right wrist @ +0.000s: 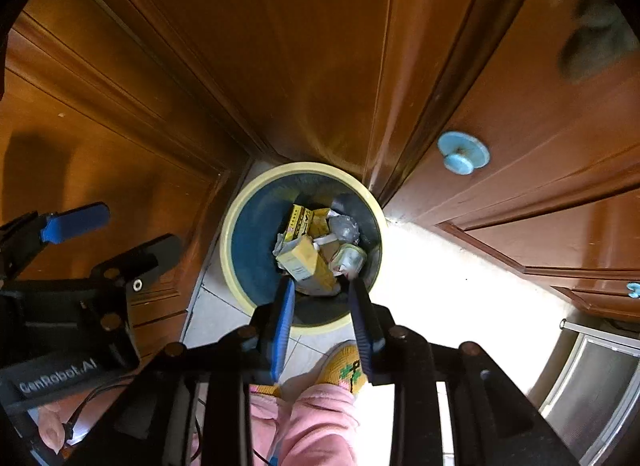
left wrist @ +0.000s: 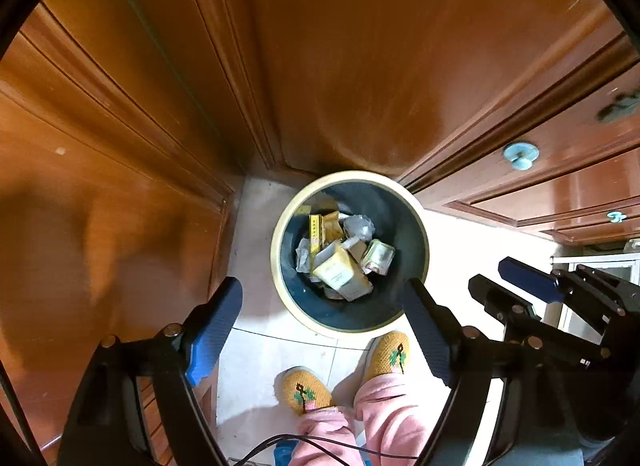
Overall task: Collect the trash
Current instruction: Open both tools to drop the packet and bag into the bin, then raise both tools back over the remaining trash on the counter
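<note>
We look straight down into a round waste bin with a cream rim and dark blue inside (left wrist: 416, 221), which stands on the pale tiled floor (left wrist: 256, 354) in a corner of brown wooden cabinet panels (left wrist: 328, 49). The trash lies at the bottom of the bin: a pale yellow cardboard carton (left wrist: 340, 272) on top near the middle, a yellow printed box (left wrist: 316, 231) beyond it, a small crumpled printed pack (left wrist: 378, 257) to its right and a grey crinkled wrapper (left wrist: 358, 225) behind that.

Our left tool (left wrist: 326, 316) hangs above the near edge of the bin with its blue-padded fingers (left wrist: 212, 326) spread wide and nothing between them. Our right tool (right wrist: 322, 298) is parted only a little, its pads apart with the bin showing in the gap; it pinches nothing.

A pale blue round knob (right wrist: 463, 153) sits on the cabinet door to the right of the bin. Just below the bin we see the person's yellow knitted slippers with a green pattern (left wrist: 390, 354) and pink trouser legs (left wrist: 384, 406). A brushed metal surface (right wrist: 592, 378) shows at the lower right of the right wrist view.
</note>
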{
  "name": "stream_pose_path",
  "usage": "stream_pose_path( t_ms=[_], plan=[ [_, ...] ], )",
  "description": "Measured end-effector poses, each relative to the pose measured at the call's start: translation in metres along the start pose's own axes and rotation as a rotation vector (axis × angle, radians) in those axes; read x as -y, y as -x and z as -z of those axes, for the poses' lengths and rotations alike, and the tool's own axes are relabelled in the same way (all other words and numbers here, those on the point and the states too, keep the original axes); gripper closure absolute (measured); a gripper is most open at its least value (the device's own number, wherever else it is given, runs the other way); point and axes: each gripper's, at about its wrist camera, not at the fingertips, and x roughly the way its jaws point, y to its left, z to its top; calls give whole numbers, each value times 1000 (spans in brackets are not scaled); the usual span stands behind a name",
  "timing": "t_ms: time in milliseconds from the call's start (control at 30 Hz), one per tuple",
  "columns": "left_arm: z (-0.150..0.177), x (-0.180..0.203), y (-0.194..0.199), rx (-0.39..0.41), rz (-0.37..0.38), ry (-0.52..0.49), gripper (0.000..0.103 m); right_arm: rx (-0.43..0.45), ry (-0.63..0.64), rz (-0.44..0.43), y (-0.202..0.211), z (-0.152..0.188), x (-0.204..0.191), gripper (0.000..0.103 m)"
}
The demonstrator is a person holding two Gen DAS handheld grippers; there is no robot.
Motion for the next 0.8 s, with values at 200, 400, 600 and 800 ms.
stream_pose_path(
  t_ms=[200,400,600,800],
  plan=[
    [3,5,63,15,22,5,22,18,-18,-8,50,4,-6,74],
    [11,15,143,48,16,-52,22,41,-45,-7,127,16,-14,74],
    [17,19,233,111,26,-100,22,89,-70,2,204,23,-22,74],
    [21,30,312,202,39,-163,22,186,-91,34,284,28,-30,74]
  ],
)
